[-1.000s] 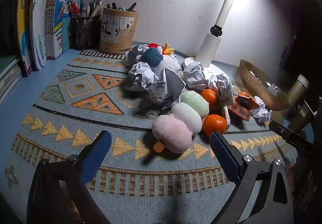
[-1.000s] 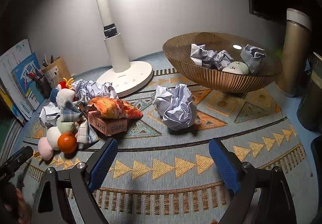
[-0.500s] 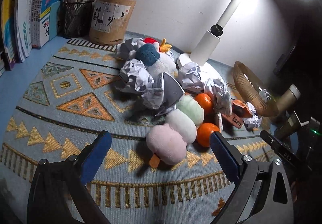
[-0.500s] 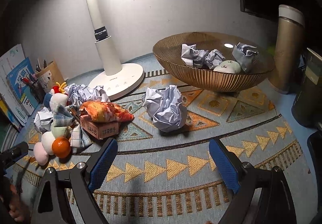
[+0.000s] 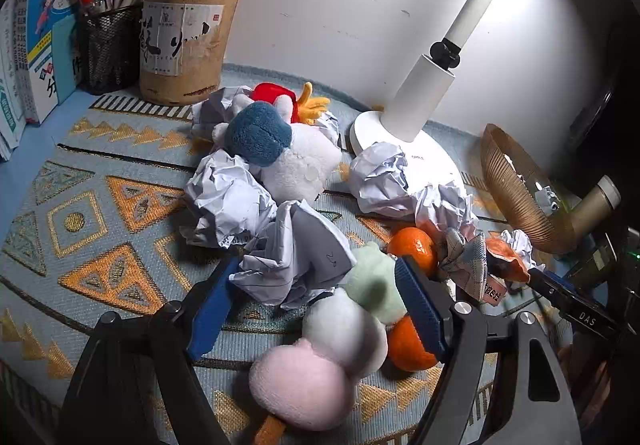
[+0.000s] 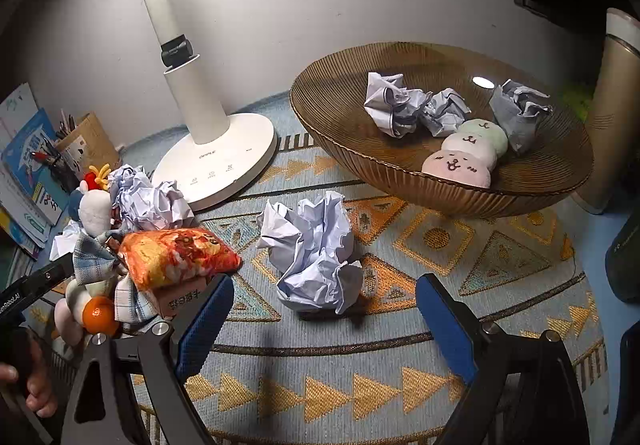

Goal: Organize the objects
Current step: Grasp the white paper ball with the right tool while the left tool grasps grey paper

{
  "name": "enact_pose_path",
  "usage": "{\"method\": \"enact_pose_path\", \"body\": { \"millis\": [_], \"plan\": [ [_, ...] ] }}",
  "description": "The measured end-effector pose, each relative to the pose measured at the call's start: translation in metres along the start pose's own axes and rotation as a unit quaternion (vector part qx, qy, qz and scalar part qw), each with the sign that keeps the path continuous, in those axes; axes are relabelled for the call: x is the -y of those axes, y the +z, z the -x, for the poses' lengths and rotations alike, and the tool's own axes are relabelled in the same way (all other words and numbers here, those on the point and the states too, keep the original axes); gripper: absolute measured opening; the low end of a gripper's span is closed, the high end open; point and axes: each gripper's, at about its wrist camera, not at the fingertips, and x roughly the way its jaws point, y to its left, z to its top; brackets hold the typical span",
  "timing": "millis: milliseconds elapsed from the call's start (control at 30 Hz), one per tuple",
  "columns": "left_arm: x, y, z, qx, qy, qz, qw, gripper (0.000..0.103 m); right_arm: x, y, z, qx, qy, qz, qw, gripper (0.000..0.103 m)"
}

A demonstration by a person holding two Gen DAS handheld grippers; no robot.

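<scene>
Left tool [image 5: 316,309], fingers apart, straddles a crumpled paper [image 5: 296,253] — best closed gently mid-wad, clear of plush dumplings [image 5: 340,329]; right tool [image 6: 324,321] open too.

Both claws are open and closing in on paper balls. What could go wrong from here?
1. The left claw straddles a crumpled paper that touches the plush dango skewer and sits close to two oranges; closing may catch the plush or roll an orange.
2. The right claw faces a loose paper ball; it could crush and slip out.
3. The snack packet perched on a small box beside the right claw could be knocked off.
</scene>
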Motion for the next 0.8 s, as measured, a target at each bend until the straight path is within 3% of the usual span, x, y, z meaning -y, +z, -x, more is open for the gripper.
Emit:
{"method": "enact_pose_path", "body": {
  "millis": [100, 333, 467, 700, 800],
  "plan": [
    [-0.003, -0.001, -0.005, 0.001, 0.0, 0.008, 1.0, 0.076, -0.002, 0.001, -0.013, -0.011, -0.013, 0.0, 1.0, 0.091],
    [-0.014, -0.001, -0.005, 0.011, -0.011, 0.024, 0.9996, 0.058, -0.006, 0.005, -0.021, -0.021, -0.015, 0.014, 1.0, 0.044],
    [-0.018, -0.003, 0.004, 0.026, -0.021, 0.028, 0.9991, 0.045, -0.006, 0.003, -0.01, -0.001, -0.007, 0.014, 1.0, 0.044],
    [-0.016, -0.009, 0.049, 0.061, -0.049, 0.033, 0.9964, 0.044, -0.001, -0.02, 0.03, 0.011, 0.003, -0.001, 1.0, 0.044],
    [-0.023, -0.022, 0.073, 0.081, -0.03, 0.038, 0.9956, 0.044, -0.003, -0.034, 0.04, 0.001, 0.004, 0.003, 1.0, 0.044]
  ]
}}
